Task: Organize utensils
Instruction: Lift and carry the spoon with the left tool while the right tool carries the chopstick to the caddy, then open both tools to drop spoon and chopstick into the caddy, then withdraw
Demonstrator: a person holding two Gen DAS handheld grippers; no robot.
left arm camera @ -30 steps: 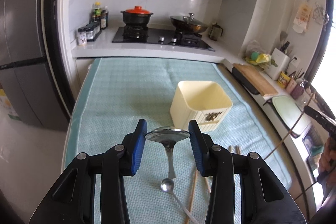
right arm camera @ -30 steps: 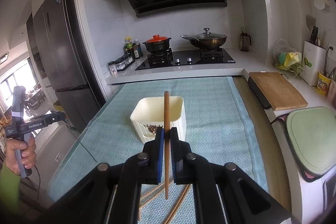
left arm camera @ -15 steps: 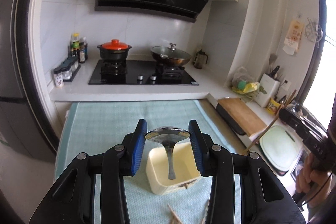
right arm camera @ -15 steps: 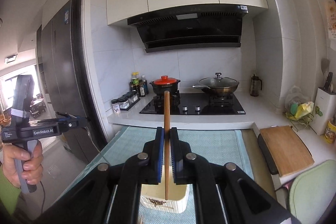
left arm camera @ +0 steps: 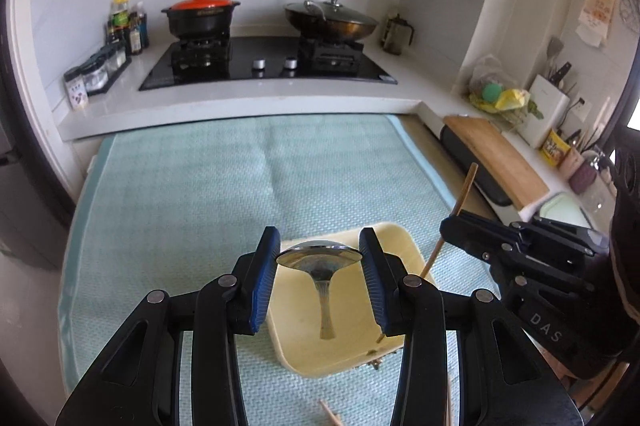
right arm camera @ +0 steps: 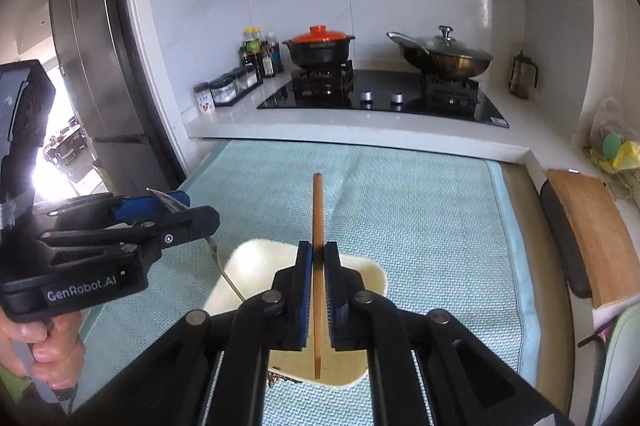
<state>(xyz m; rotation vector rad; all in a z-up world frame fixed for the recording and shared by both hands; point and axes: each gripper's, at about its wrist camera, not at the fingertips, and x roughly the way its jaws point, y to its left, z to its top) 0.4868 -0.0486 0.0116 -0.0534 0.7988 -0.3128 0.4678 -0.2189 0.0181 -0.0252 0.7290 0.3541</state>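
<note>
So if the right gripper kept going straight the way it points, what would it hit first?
Probably the cream tub just below and ahead of the right gripper. The chopstick it holds hangs over the tub's opening, so its lower tip would likely land inside first, though depth is uncertain.

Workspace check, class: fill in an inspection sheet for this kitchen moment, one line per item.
Surface: teal mat covers the table.
Job's things: cream bin; spoon, handle hanging into it; chopstick upright over it; another chopstick tip on the mat.
Clutter: nothing seen.
Grippers: left claw grips the spoon bowl; right claw clamps the chopstick.
Cables: nothing seen.
Surroundings: stove, red-lidded pot, wok, cutting board, fridge.
</note>
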